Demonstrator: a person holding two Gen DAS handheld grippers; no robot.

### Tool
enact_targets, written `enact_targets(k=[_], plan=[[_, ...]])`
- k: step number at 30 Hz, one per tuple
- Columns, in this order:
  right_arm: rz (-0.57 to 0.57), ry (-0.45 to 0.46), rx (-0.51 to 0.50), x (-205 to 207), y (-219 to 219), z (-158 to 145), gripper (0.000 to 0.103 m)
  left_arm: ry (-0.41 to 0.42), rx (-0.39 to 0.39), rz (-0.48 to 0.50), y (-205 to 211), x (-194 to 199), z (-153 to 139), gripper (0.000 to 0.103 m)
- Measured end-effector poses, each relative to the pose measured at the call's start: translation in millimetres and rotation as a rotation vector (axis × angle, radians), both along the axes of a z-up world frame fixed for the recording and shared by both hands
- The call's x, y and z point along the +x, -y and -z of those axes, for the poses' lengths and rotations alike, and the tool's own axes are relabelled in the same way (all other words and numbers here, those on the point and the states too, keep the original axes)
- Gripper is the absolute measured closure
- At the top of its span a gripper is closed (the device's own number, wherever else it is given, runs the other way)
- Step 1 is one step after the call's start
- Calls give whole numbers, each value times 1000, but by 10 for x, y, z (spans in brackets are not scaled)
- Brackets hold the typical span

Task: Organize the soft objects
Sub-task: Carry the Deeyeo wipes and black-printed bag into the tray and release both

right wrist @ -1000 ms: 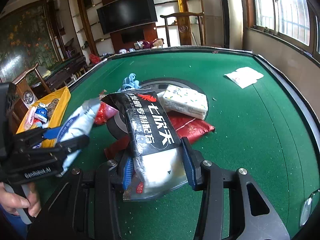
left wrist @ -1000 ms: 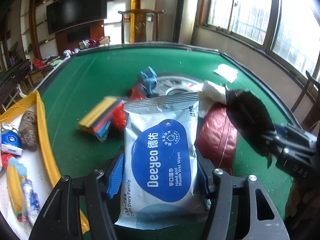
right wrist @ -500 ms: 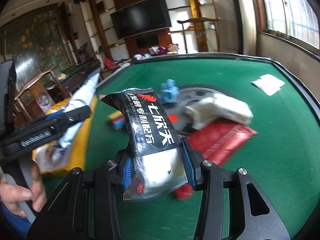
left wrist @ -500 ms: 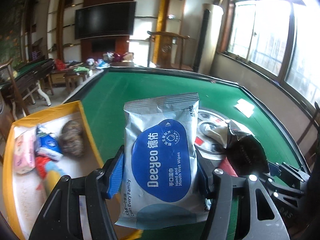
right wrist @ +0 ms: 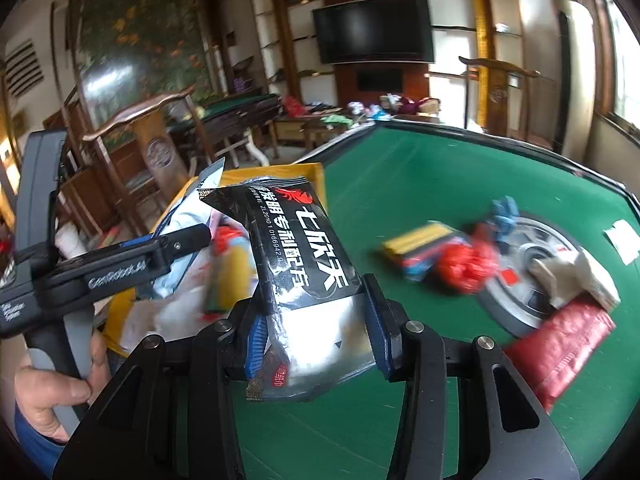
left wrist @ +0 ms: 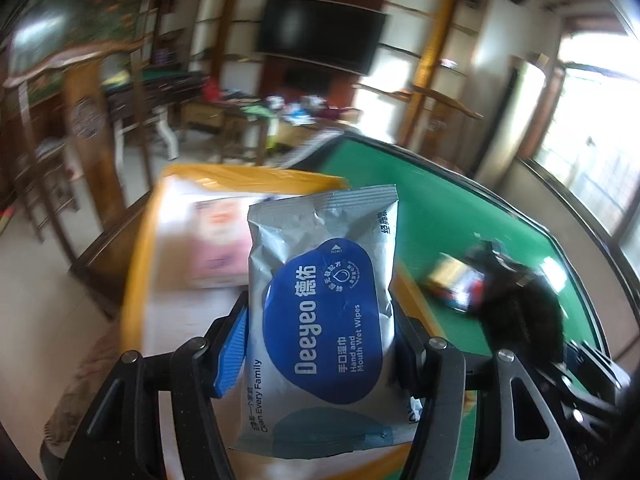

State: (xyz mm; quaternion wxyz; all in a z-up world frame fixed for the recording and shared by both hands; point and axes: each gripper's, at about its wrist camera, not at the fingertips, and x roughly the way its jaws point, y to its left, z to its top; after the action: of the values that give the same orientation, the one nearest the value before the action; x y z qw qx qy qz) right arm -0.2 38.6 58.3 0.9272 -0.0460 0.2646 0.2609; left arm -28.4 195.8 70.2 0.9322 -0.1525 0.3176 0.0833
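- The left gripper [left wrist: 320, 344] is clamped on a silver-and-blue soft pack of wet wipes [left wrist: 320, 320], its blue pads pressing the pack's two long sides; the pack stands on end, long axis pointing away from the hand.
- The right gripper [right wrist: 316, 340] is closed on a black-and-silver foil sachet with white lettering [right wrist: 304, 272], held the same way — upright, long axis running forward.
- The yellow-rimmed tray with a white floor [left wrist: 140, 248] lies directly ahead of and below the left gripper; the wipes hang over its near part. From the right gripper the tray sits forward and to the left, so the left hand looks the nearer.
- A pink packet [left wrist: 218, 236] already takes up the tray's far side; I'd judge the bare white floor nearer the hand is the open room.
- The tray's yellow rim borders the green felt table [right wrist: 440, 184], where a red foil bag [right wrist: 560, 348] and other soft bits wait, well apart from both grippers.
- The two grippers ride close together, so crowding over the tray is the risk.
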Motion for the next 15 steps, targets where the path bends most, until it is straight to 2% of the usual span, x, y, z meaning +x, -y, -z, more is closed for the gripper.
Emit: enact_targets(k=[3,7,10,15], plan=[[-8,8,-50,28,-261,56,60,-22,-24,-76,-220,-44,80,41],[-6,-26,-86,135,-461,206,60,-69,-23,-136,-405,-47,229,41],[5,-36,-103,192,-524,275,60,-89,-48,-141,-487,-41,332,41],[15,-31,-137,241,-604,332,60,-93,-25,-144,-519,-13,398,41]])
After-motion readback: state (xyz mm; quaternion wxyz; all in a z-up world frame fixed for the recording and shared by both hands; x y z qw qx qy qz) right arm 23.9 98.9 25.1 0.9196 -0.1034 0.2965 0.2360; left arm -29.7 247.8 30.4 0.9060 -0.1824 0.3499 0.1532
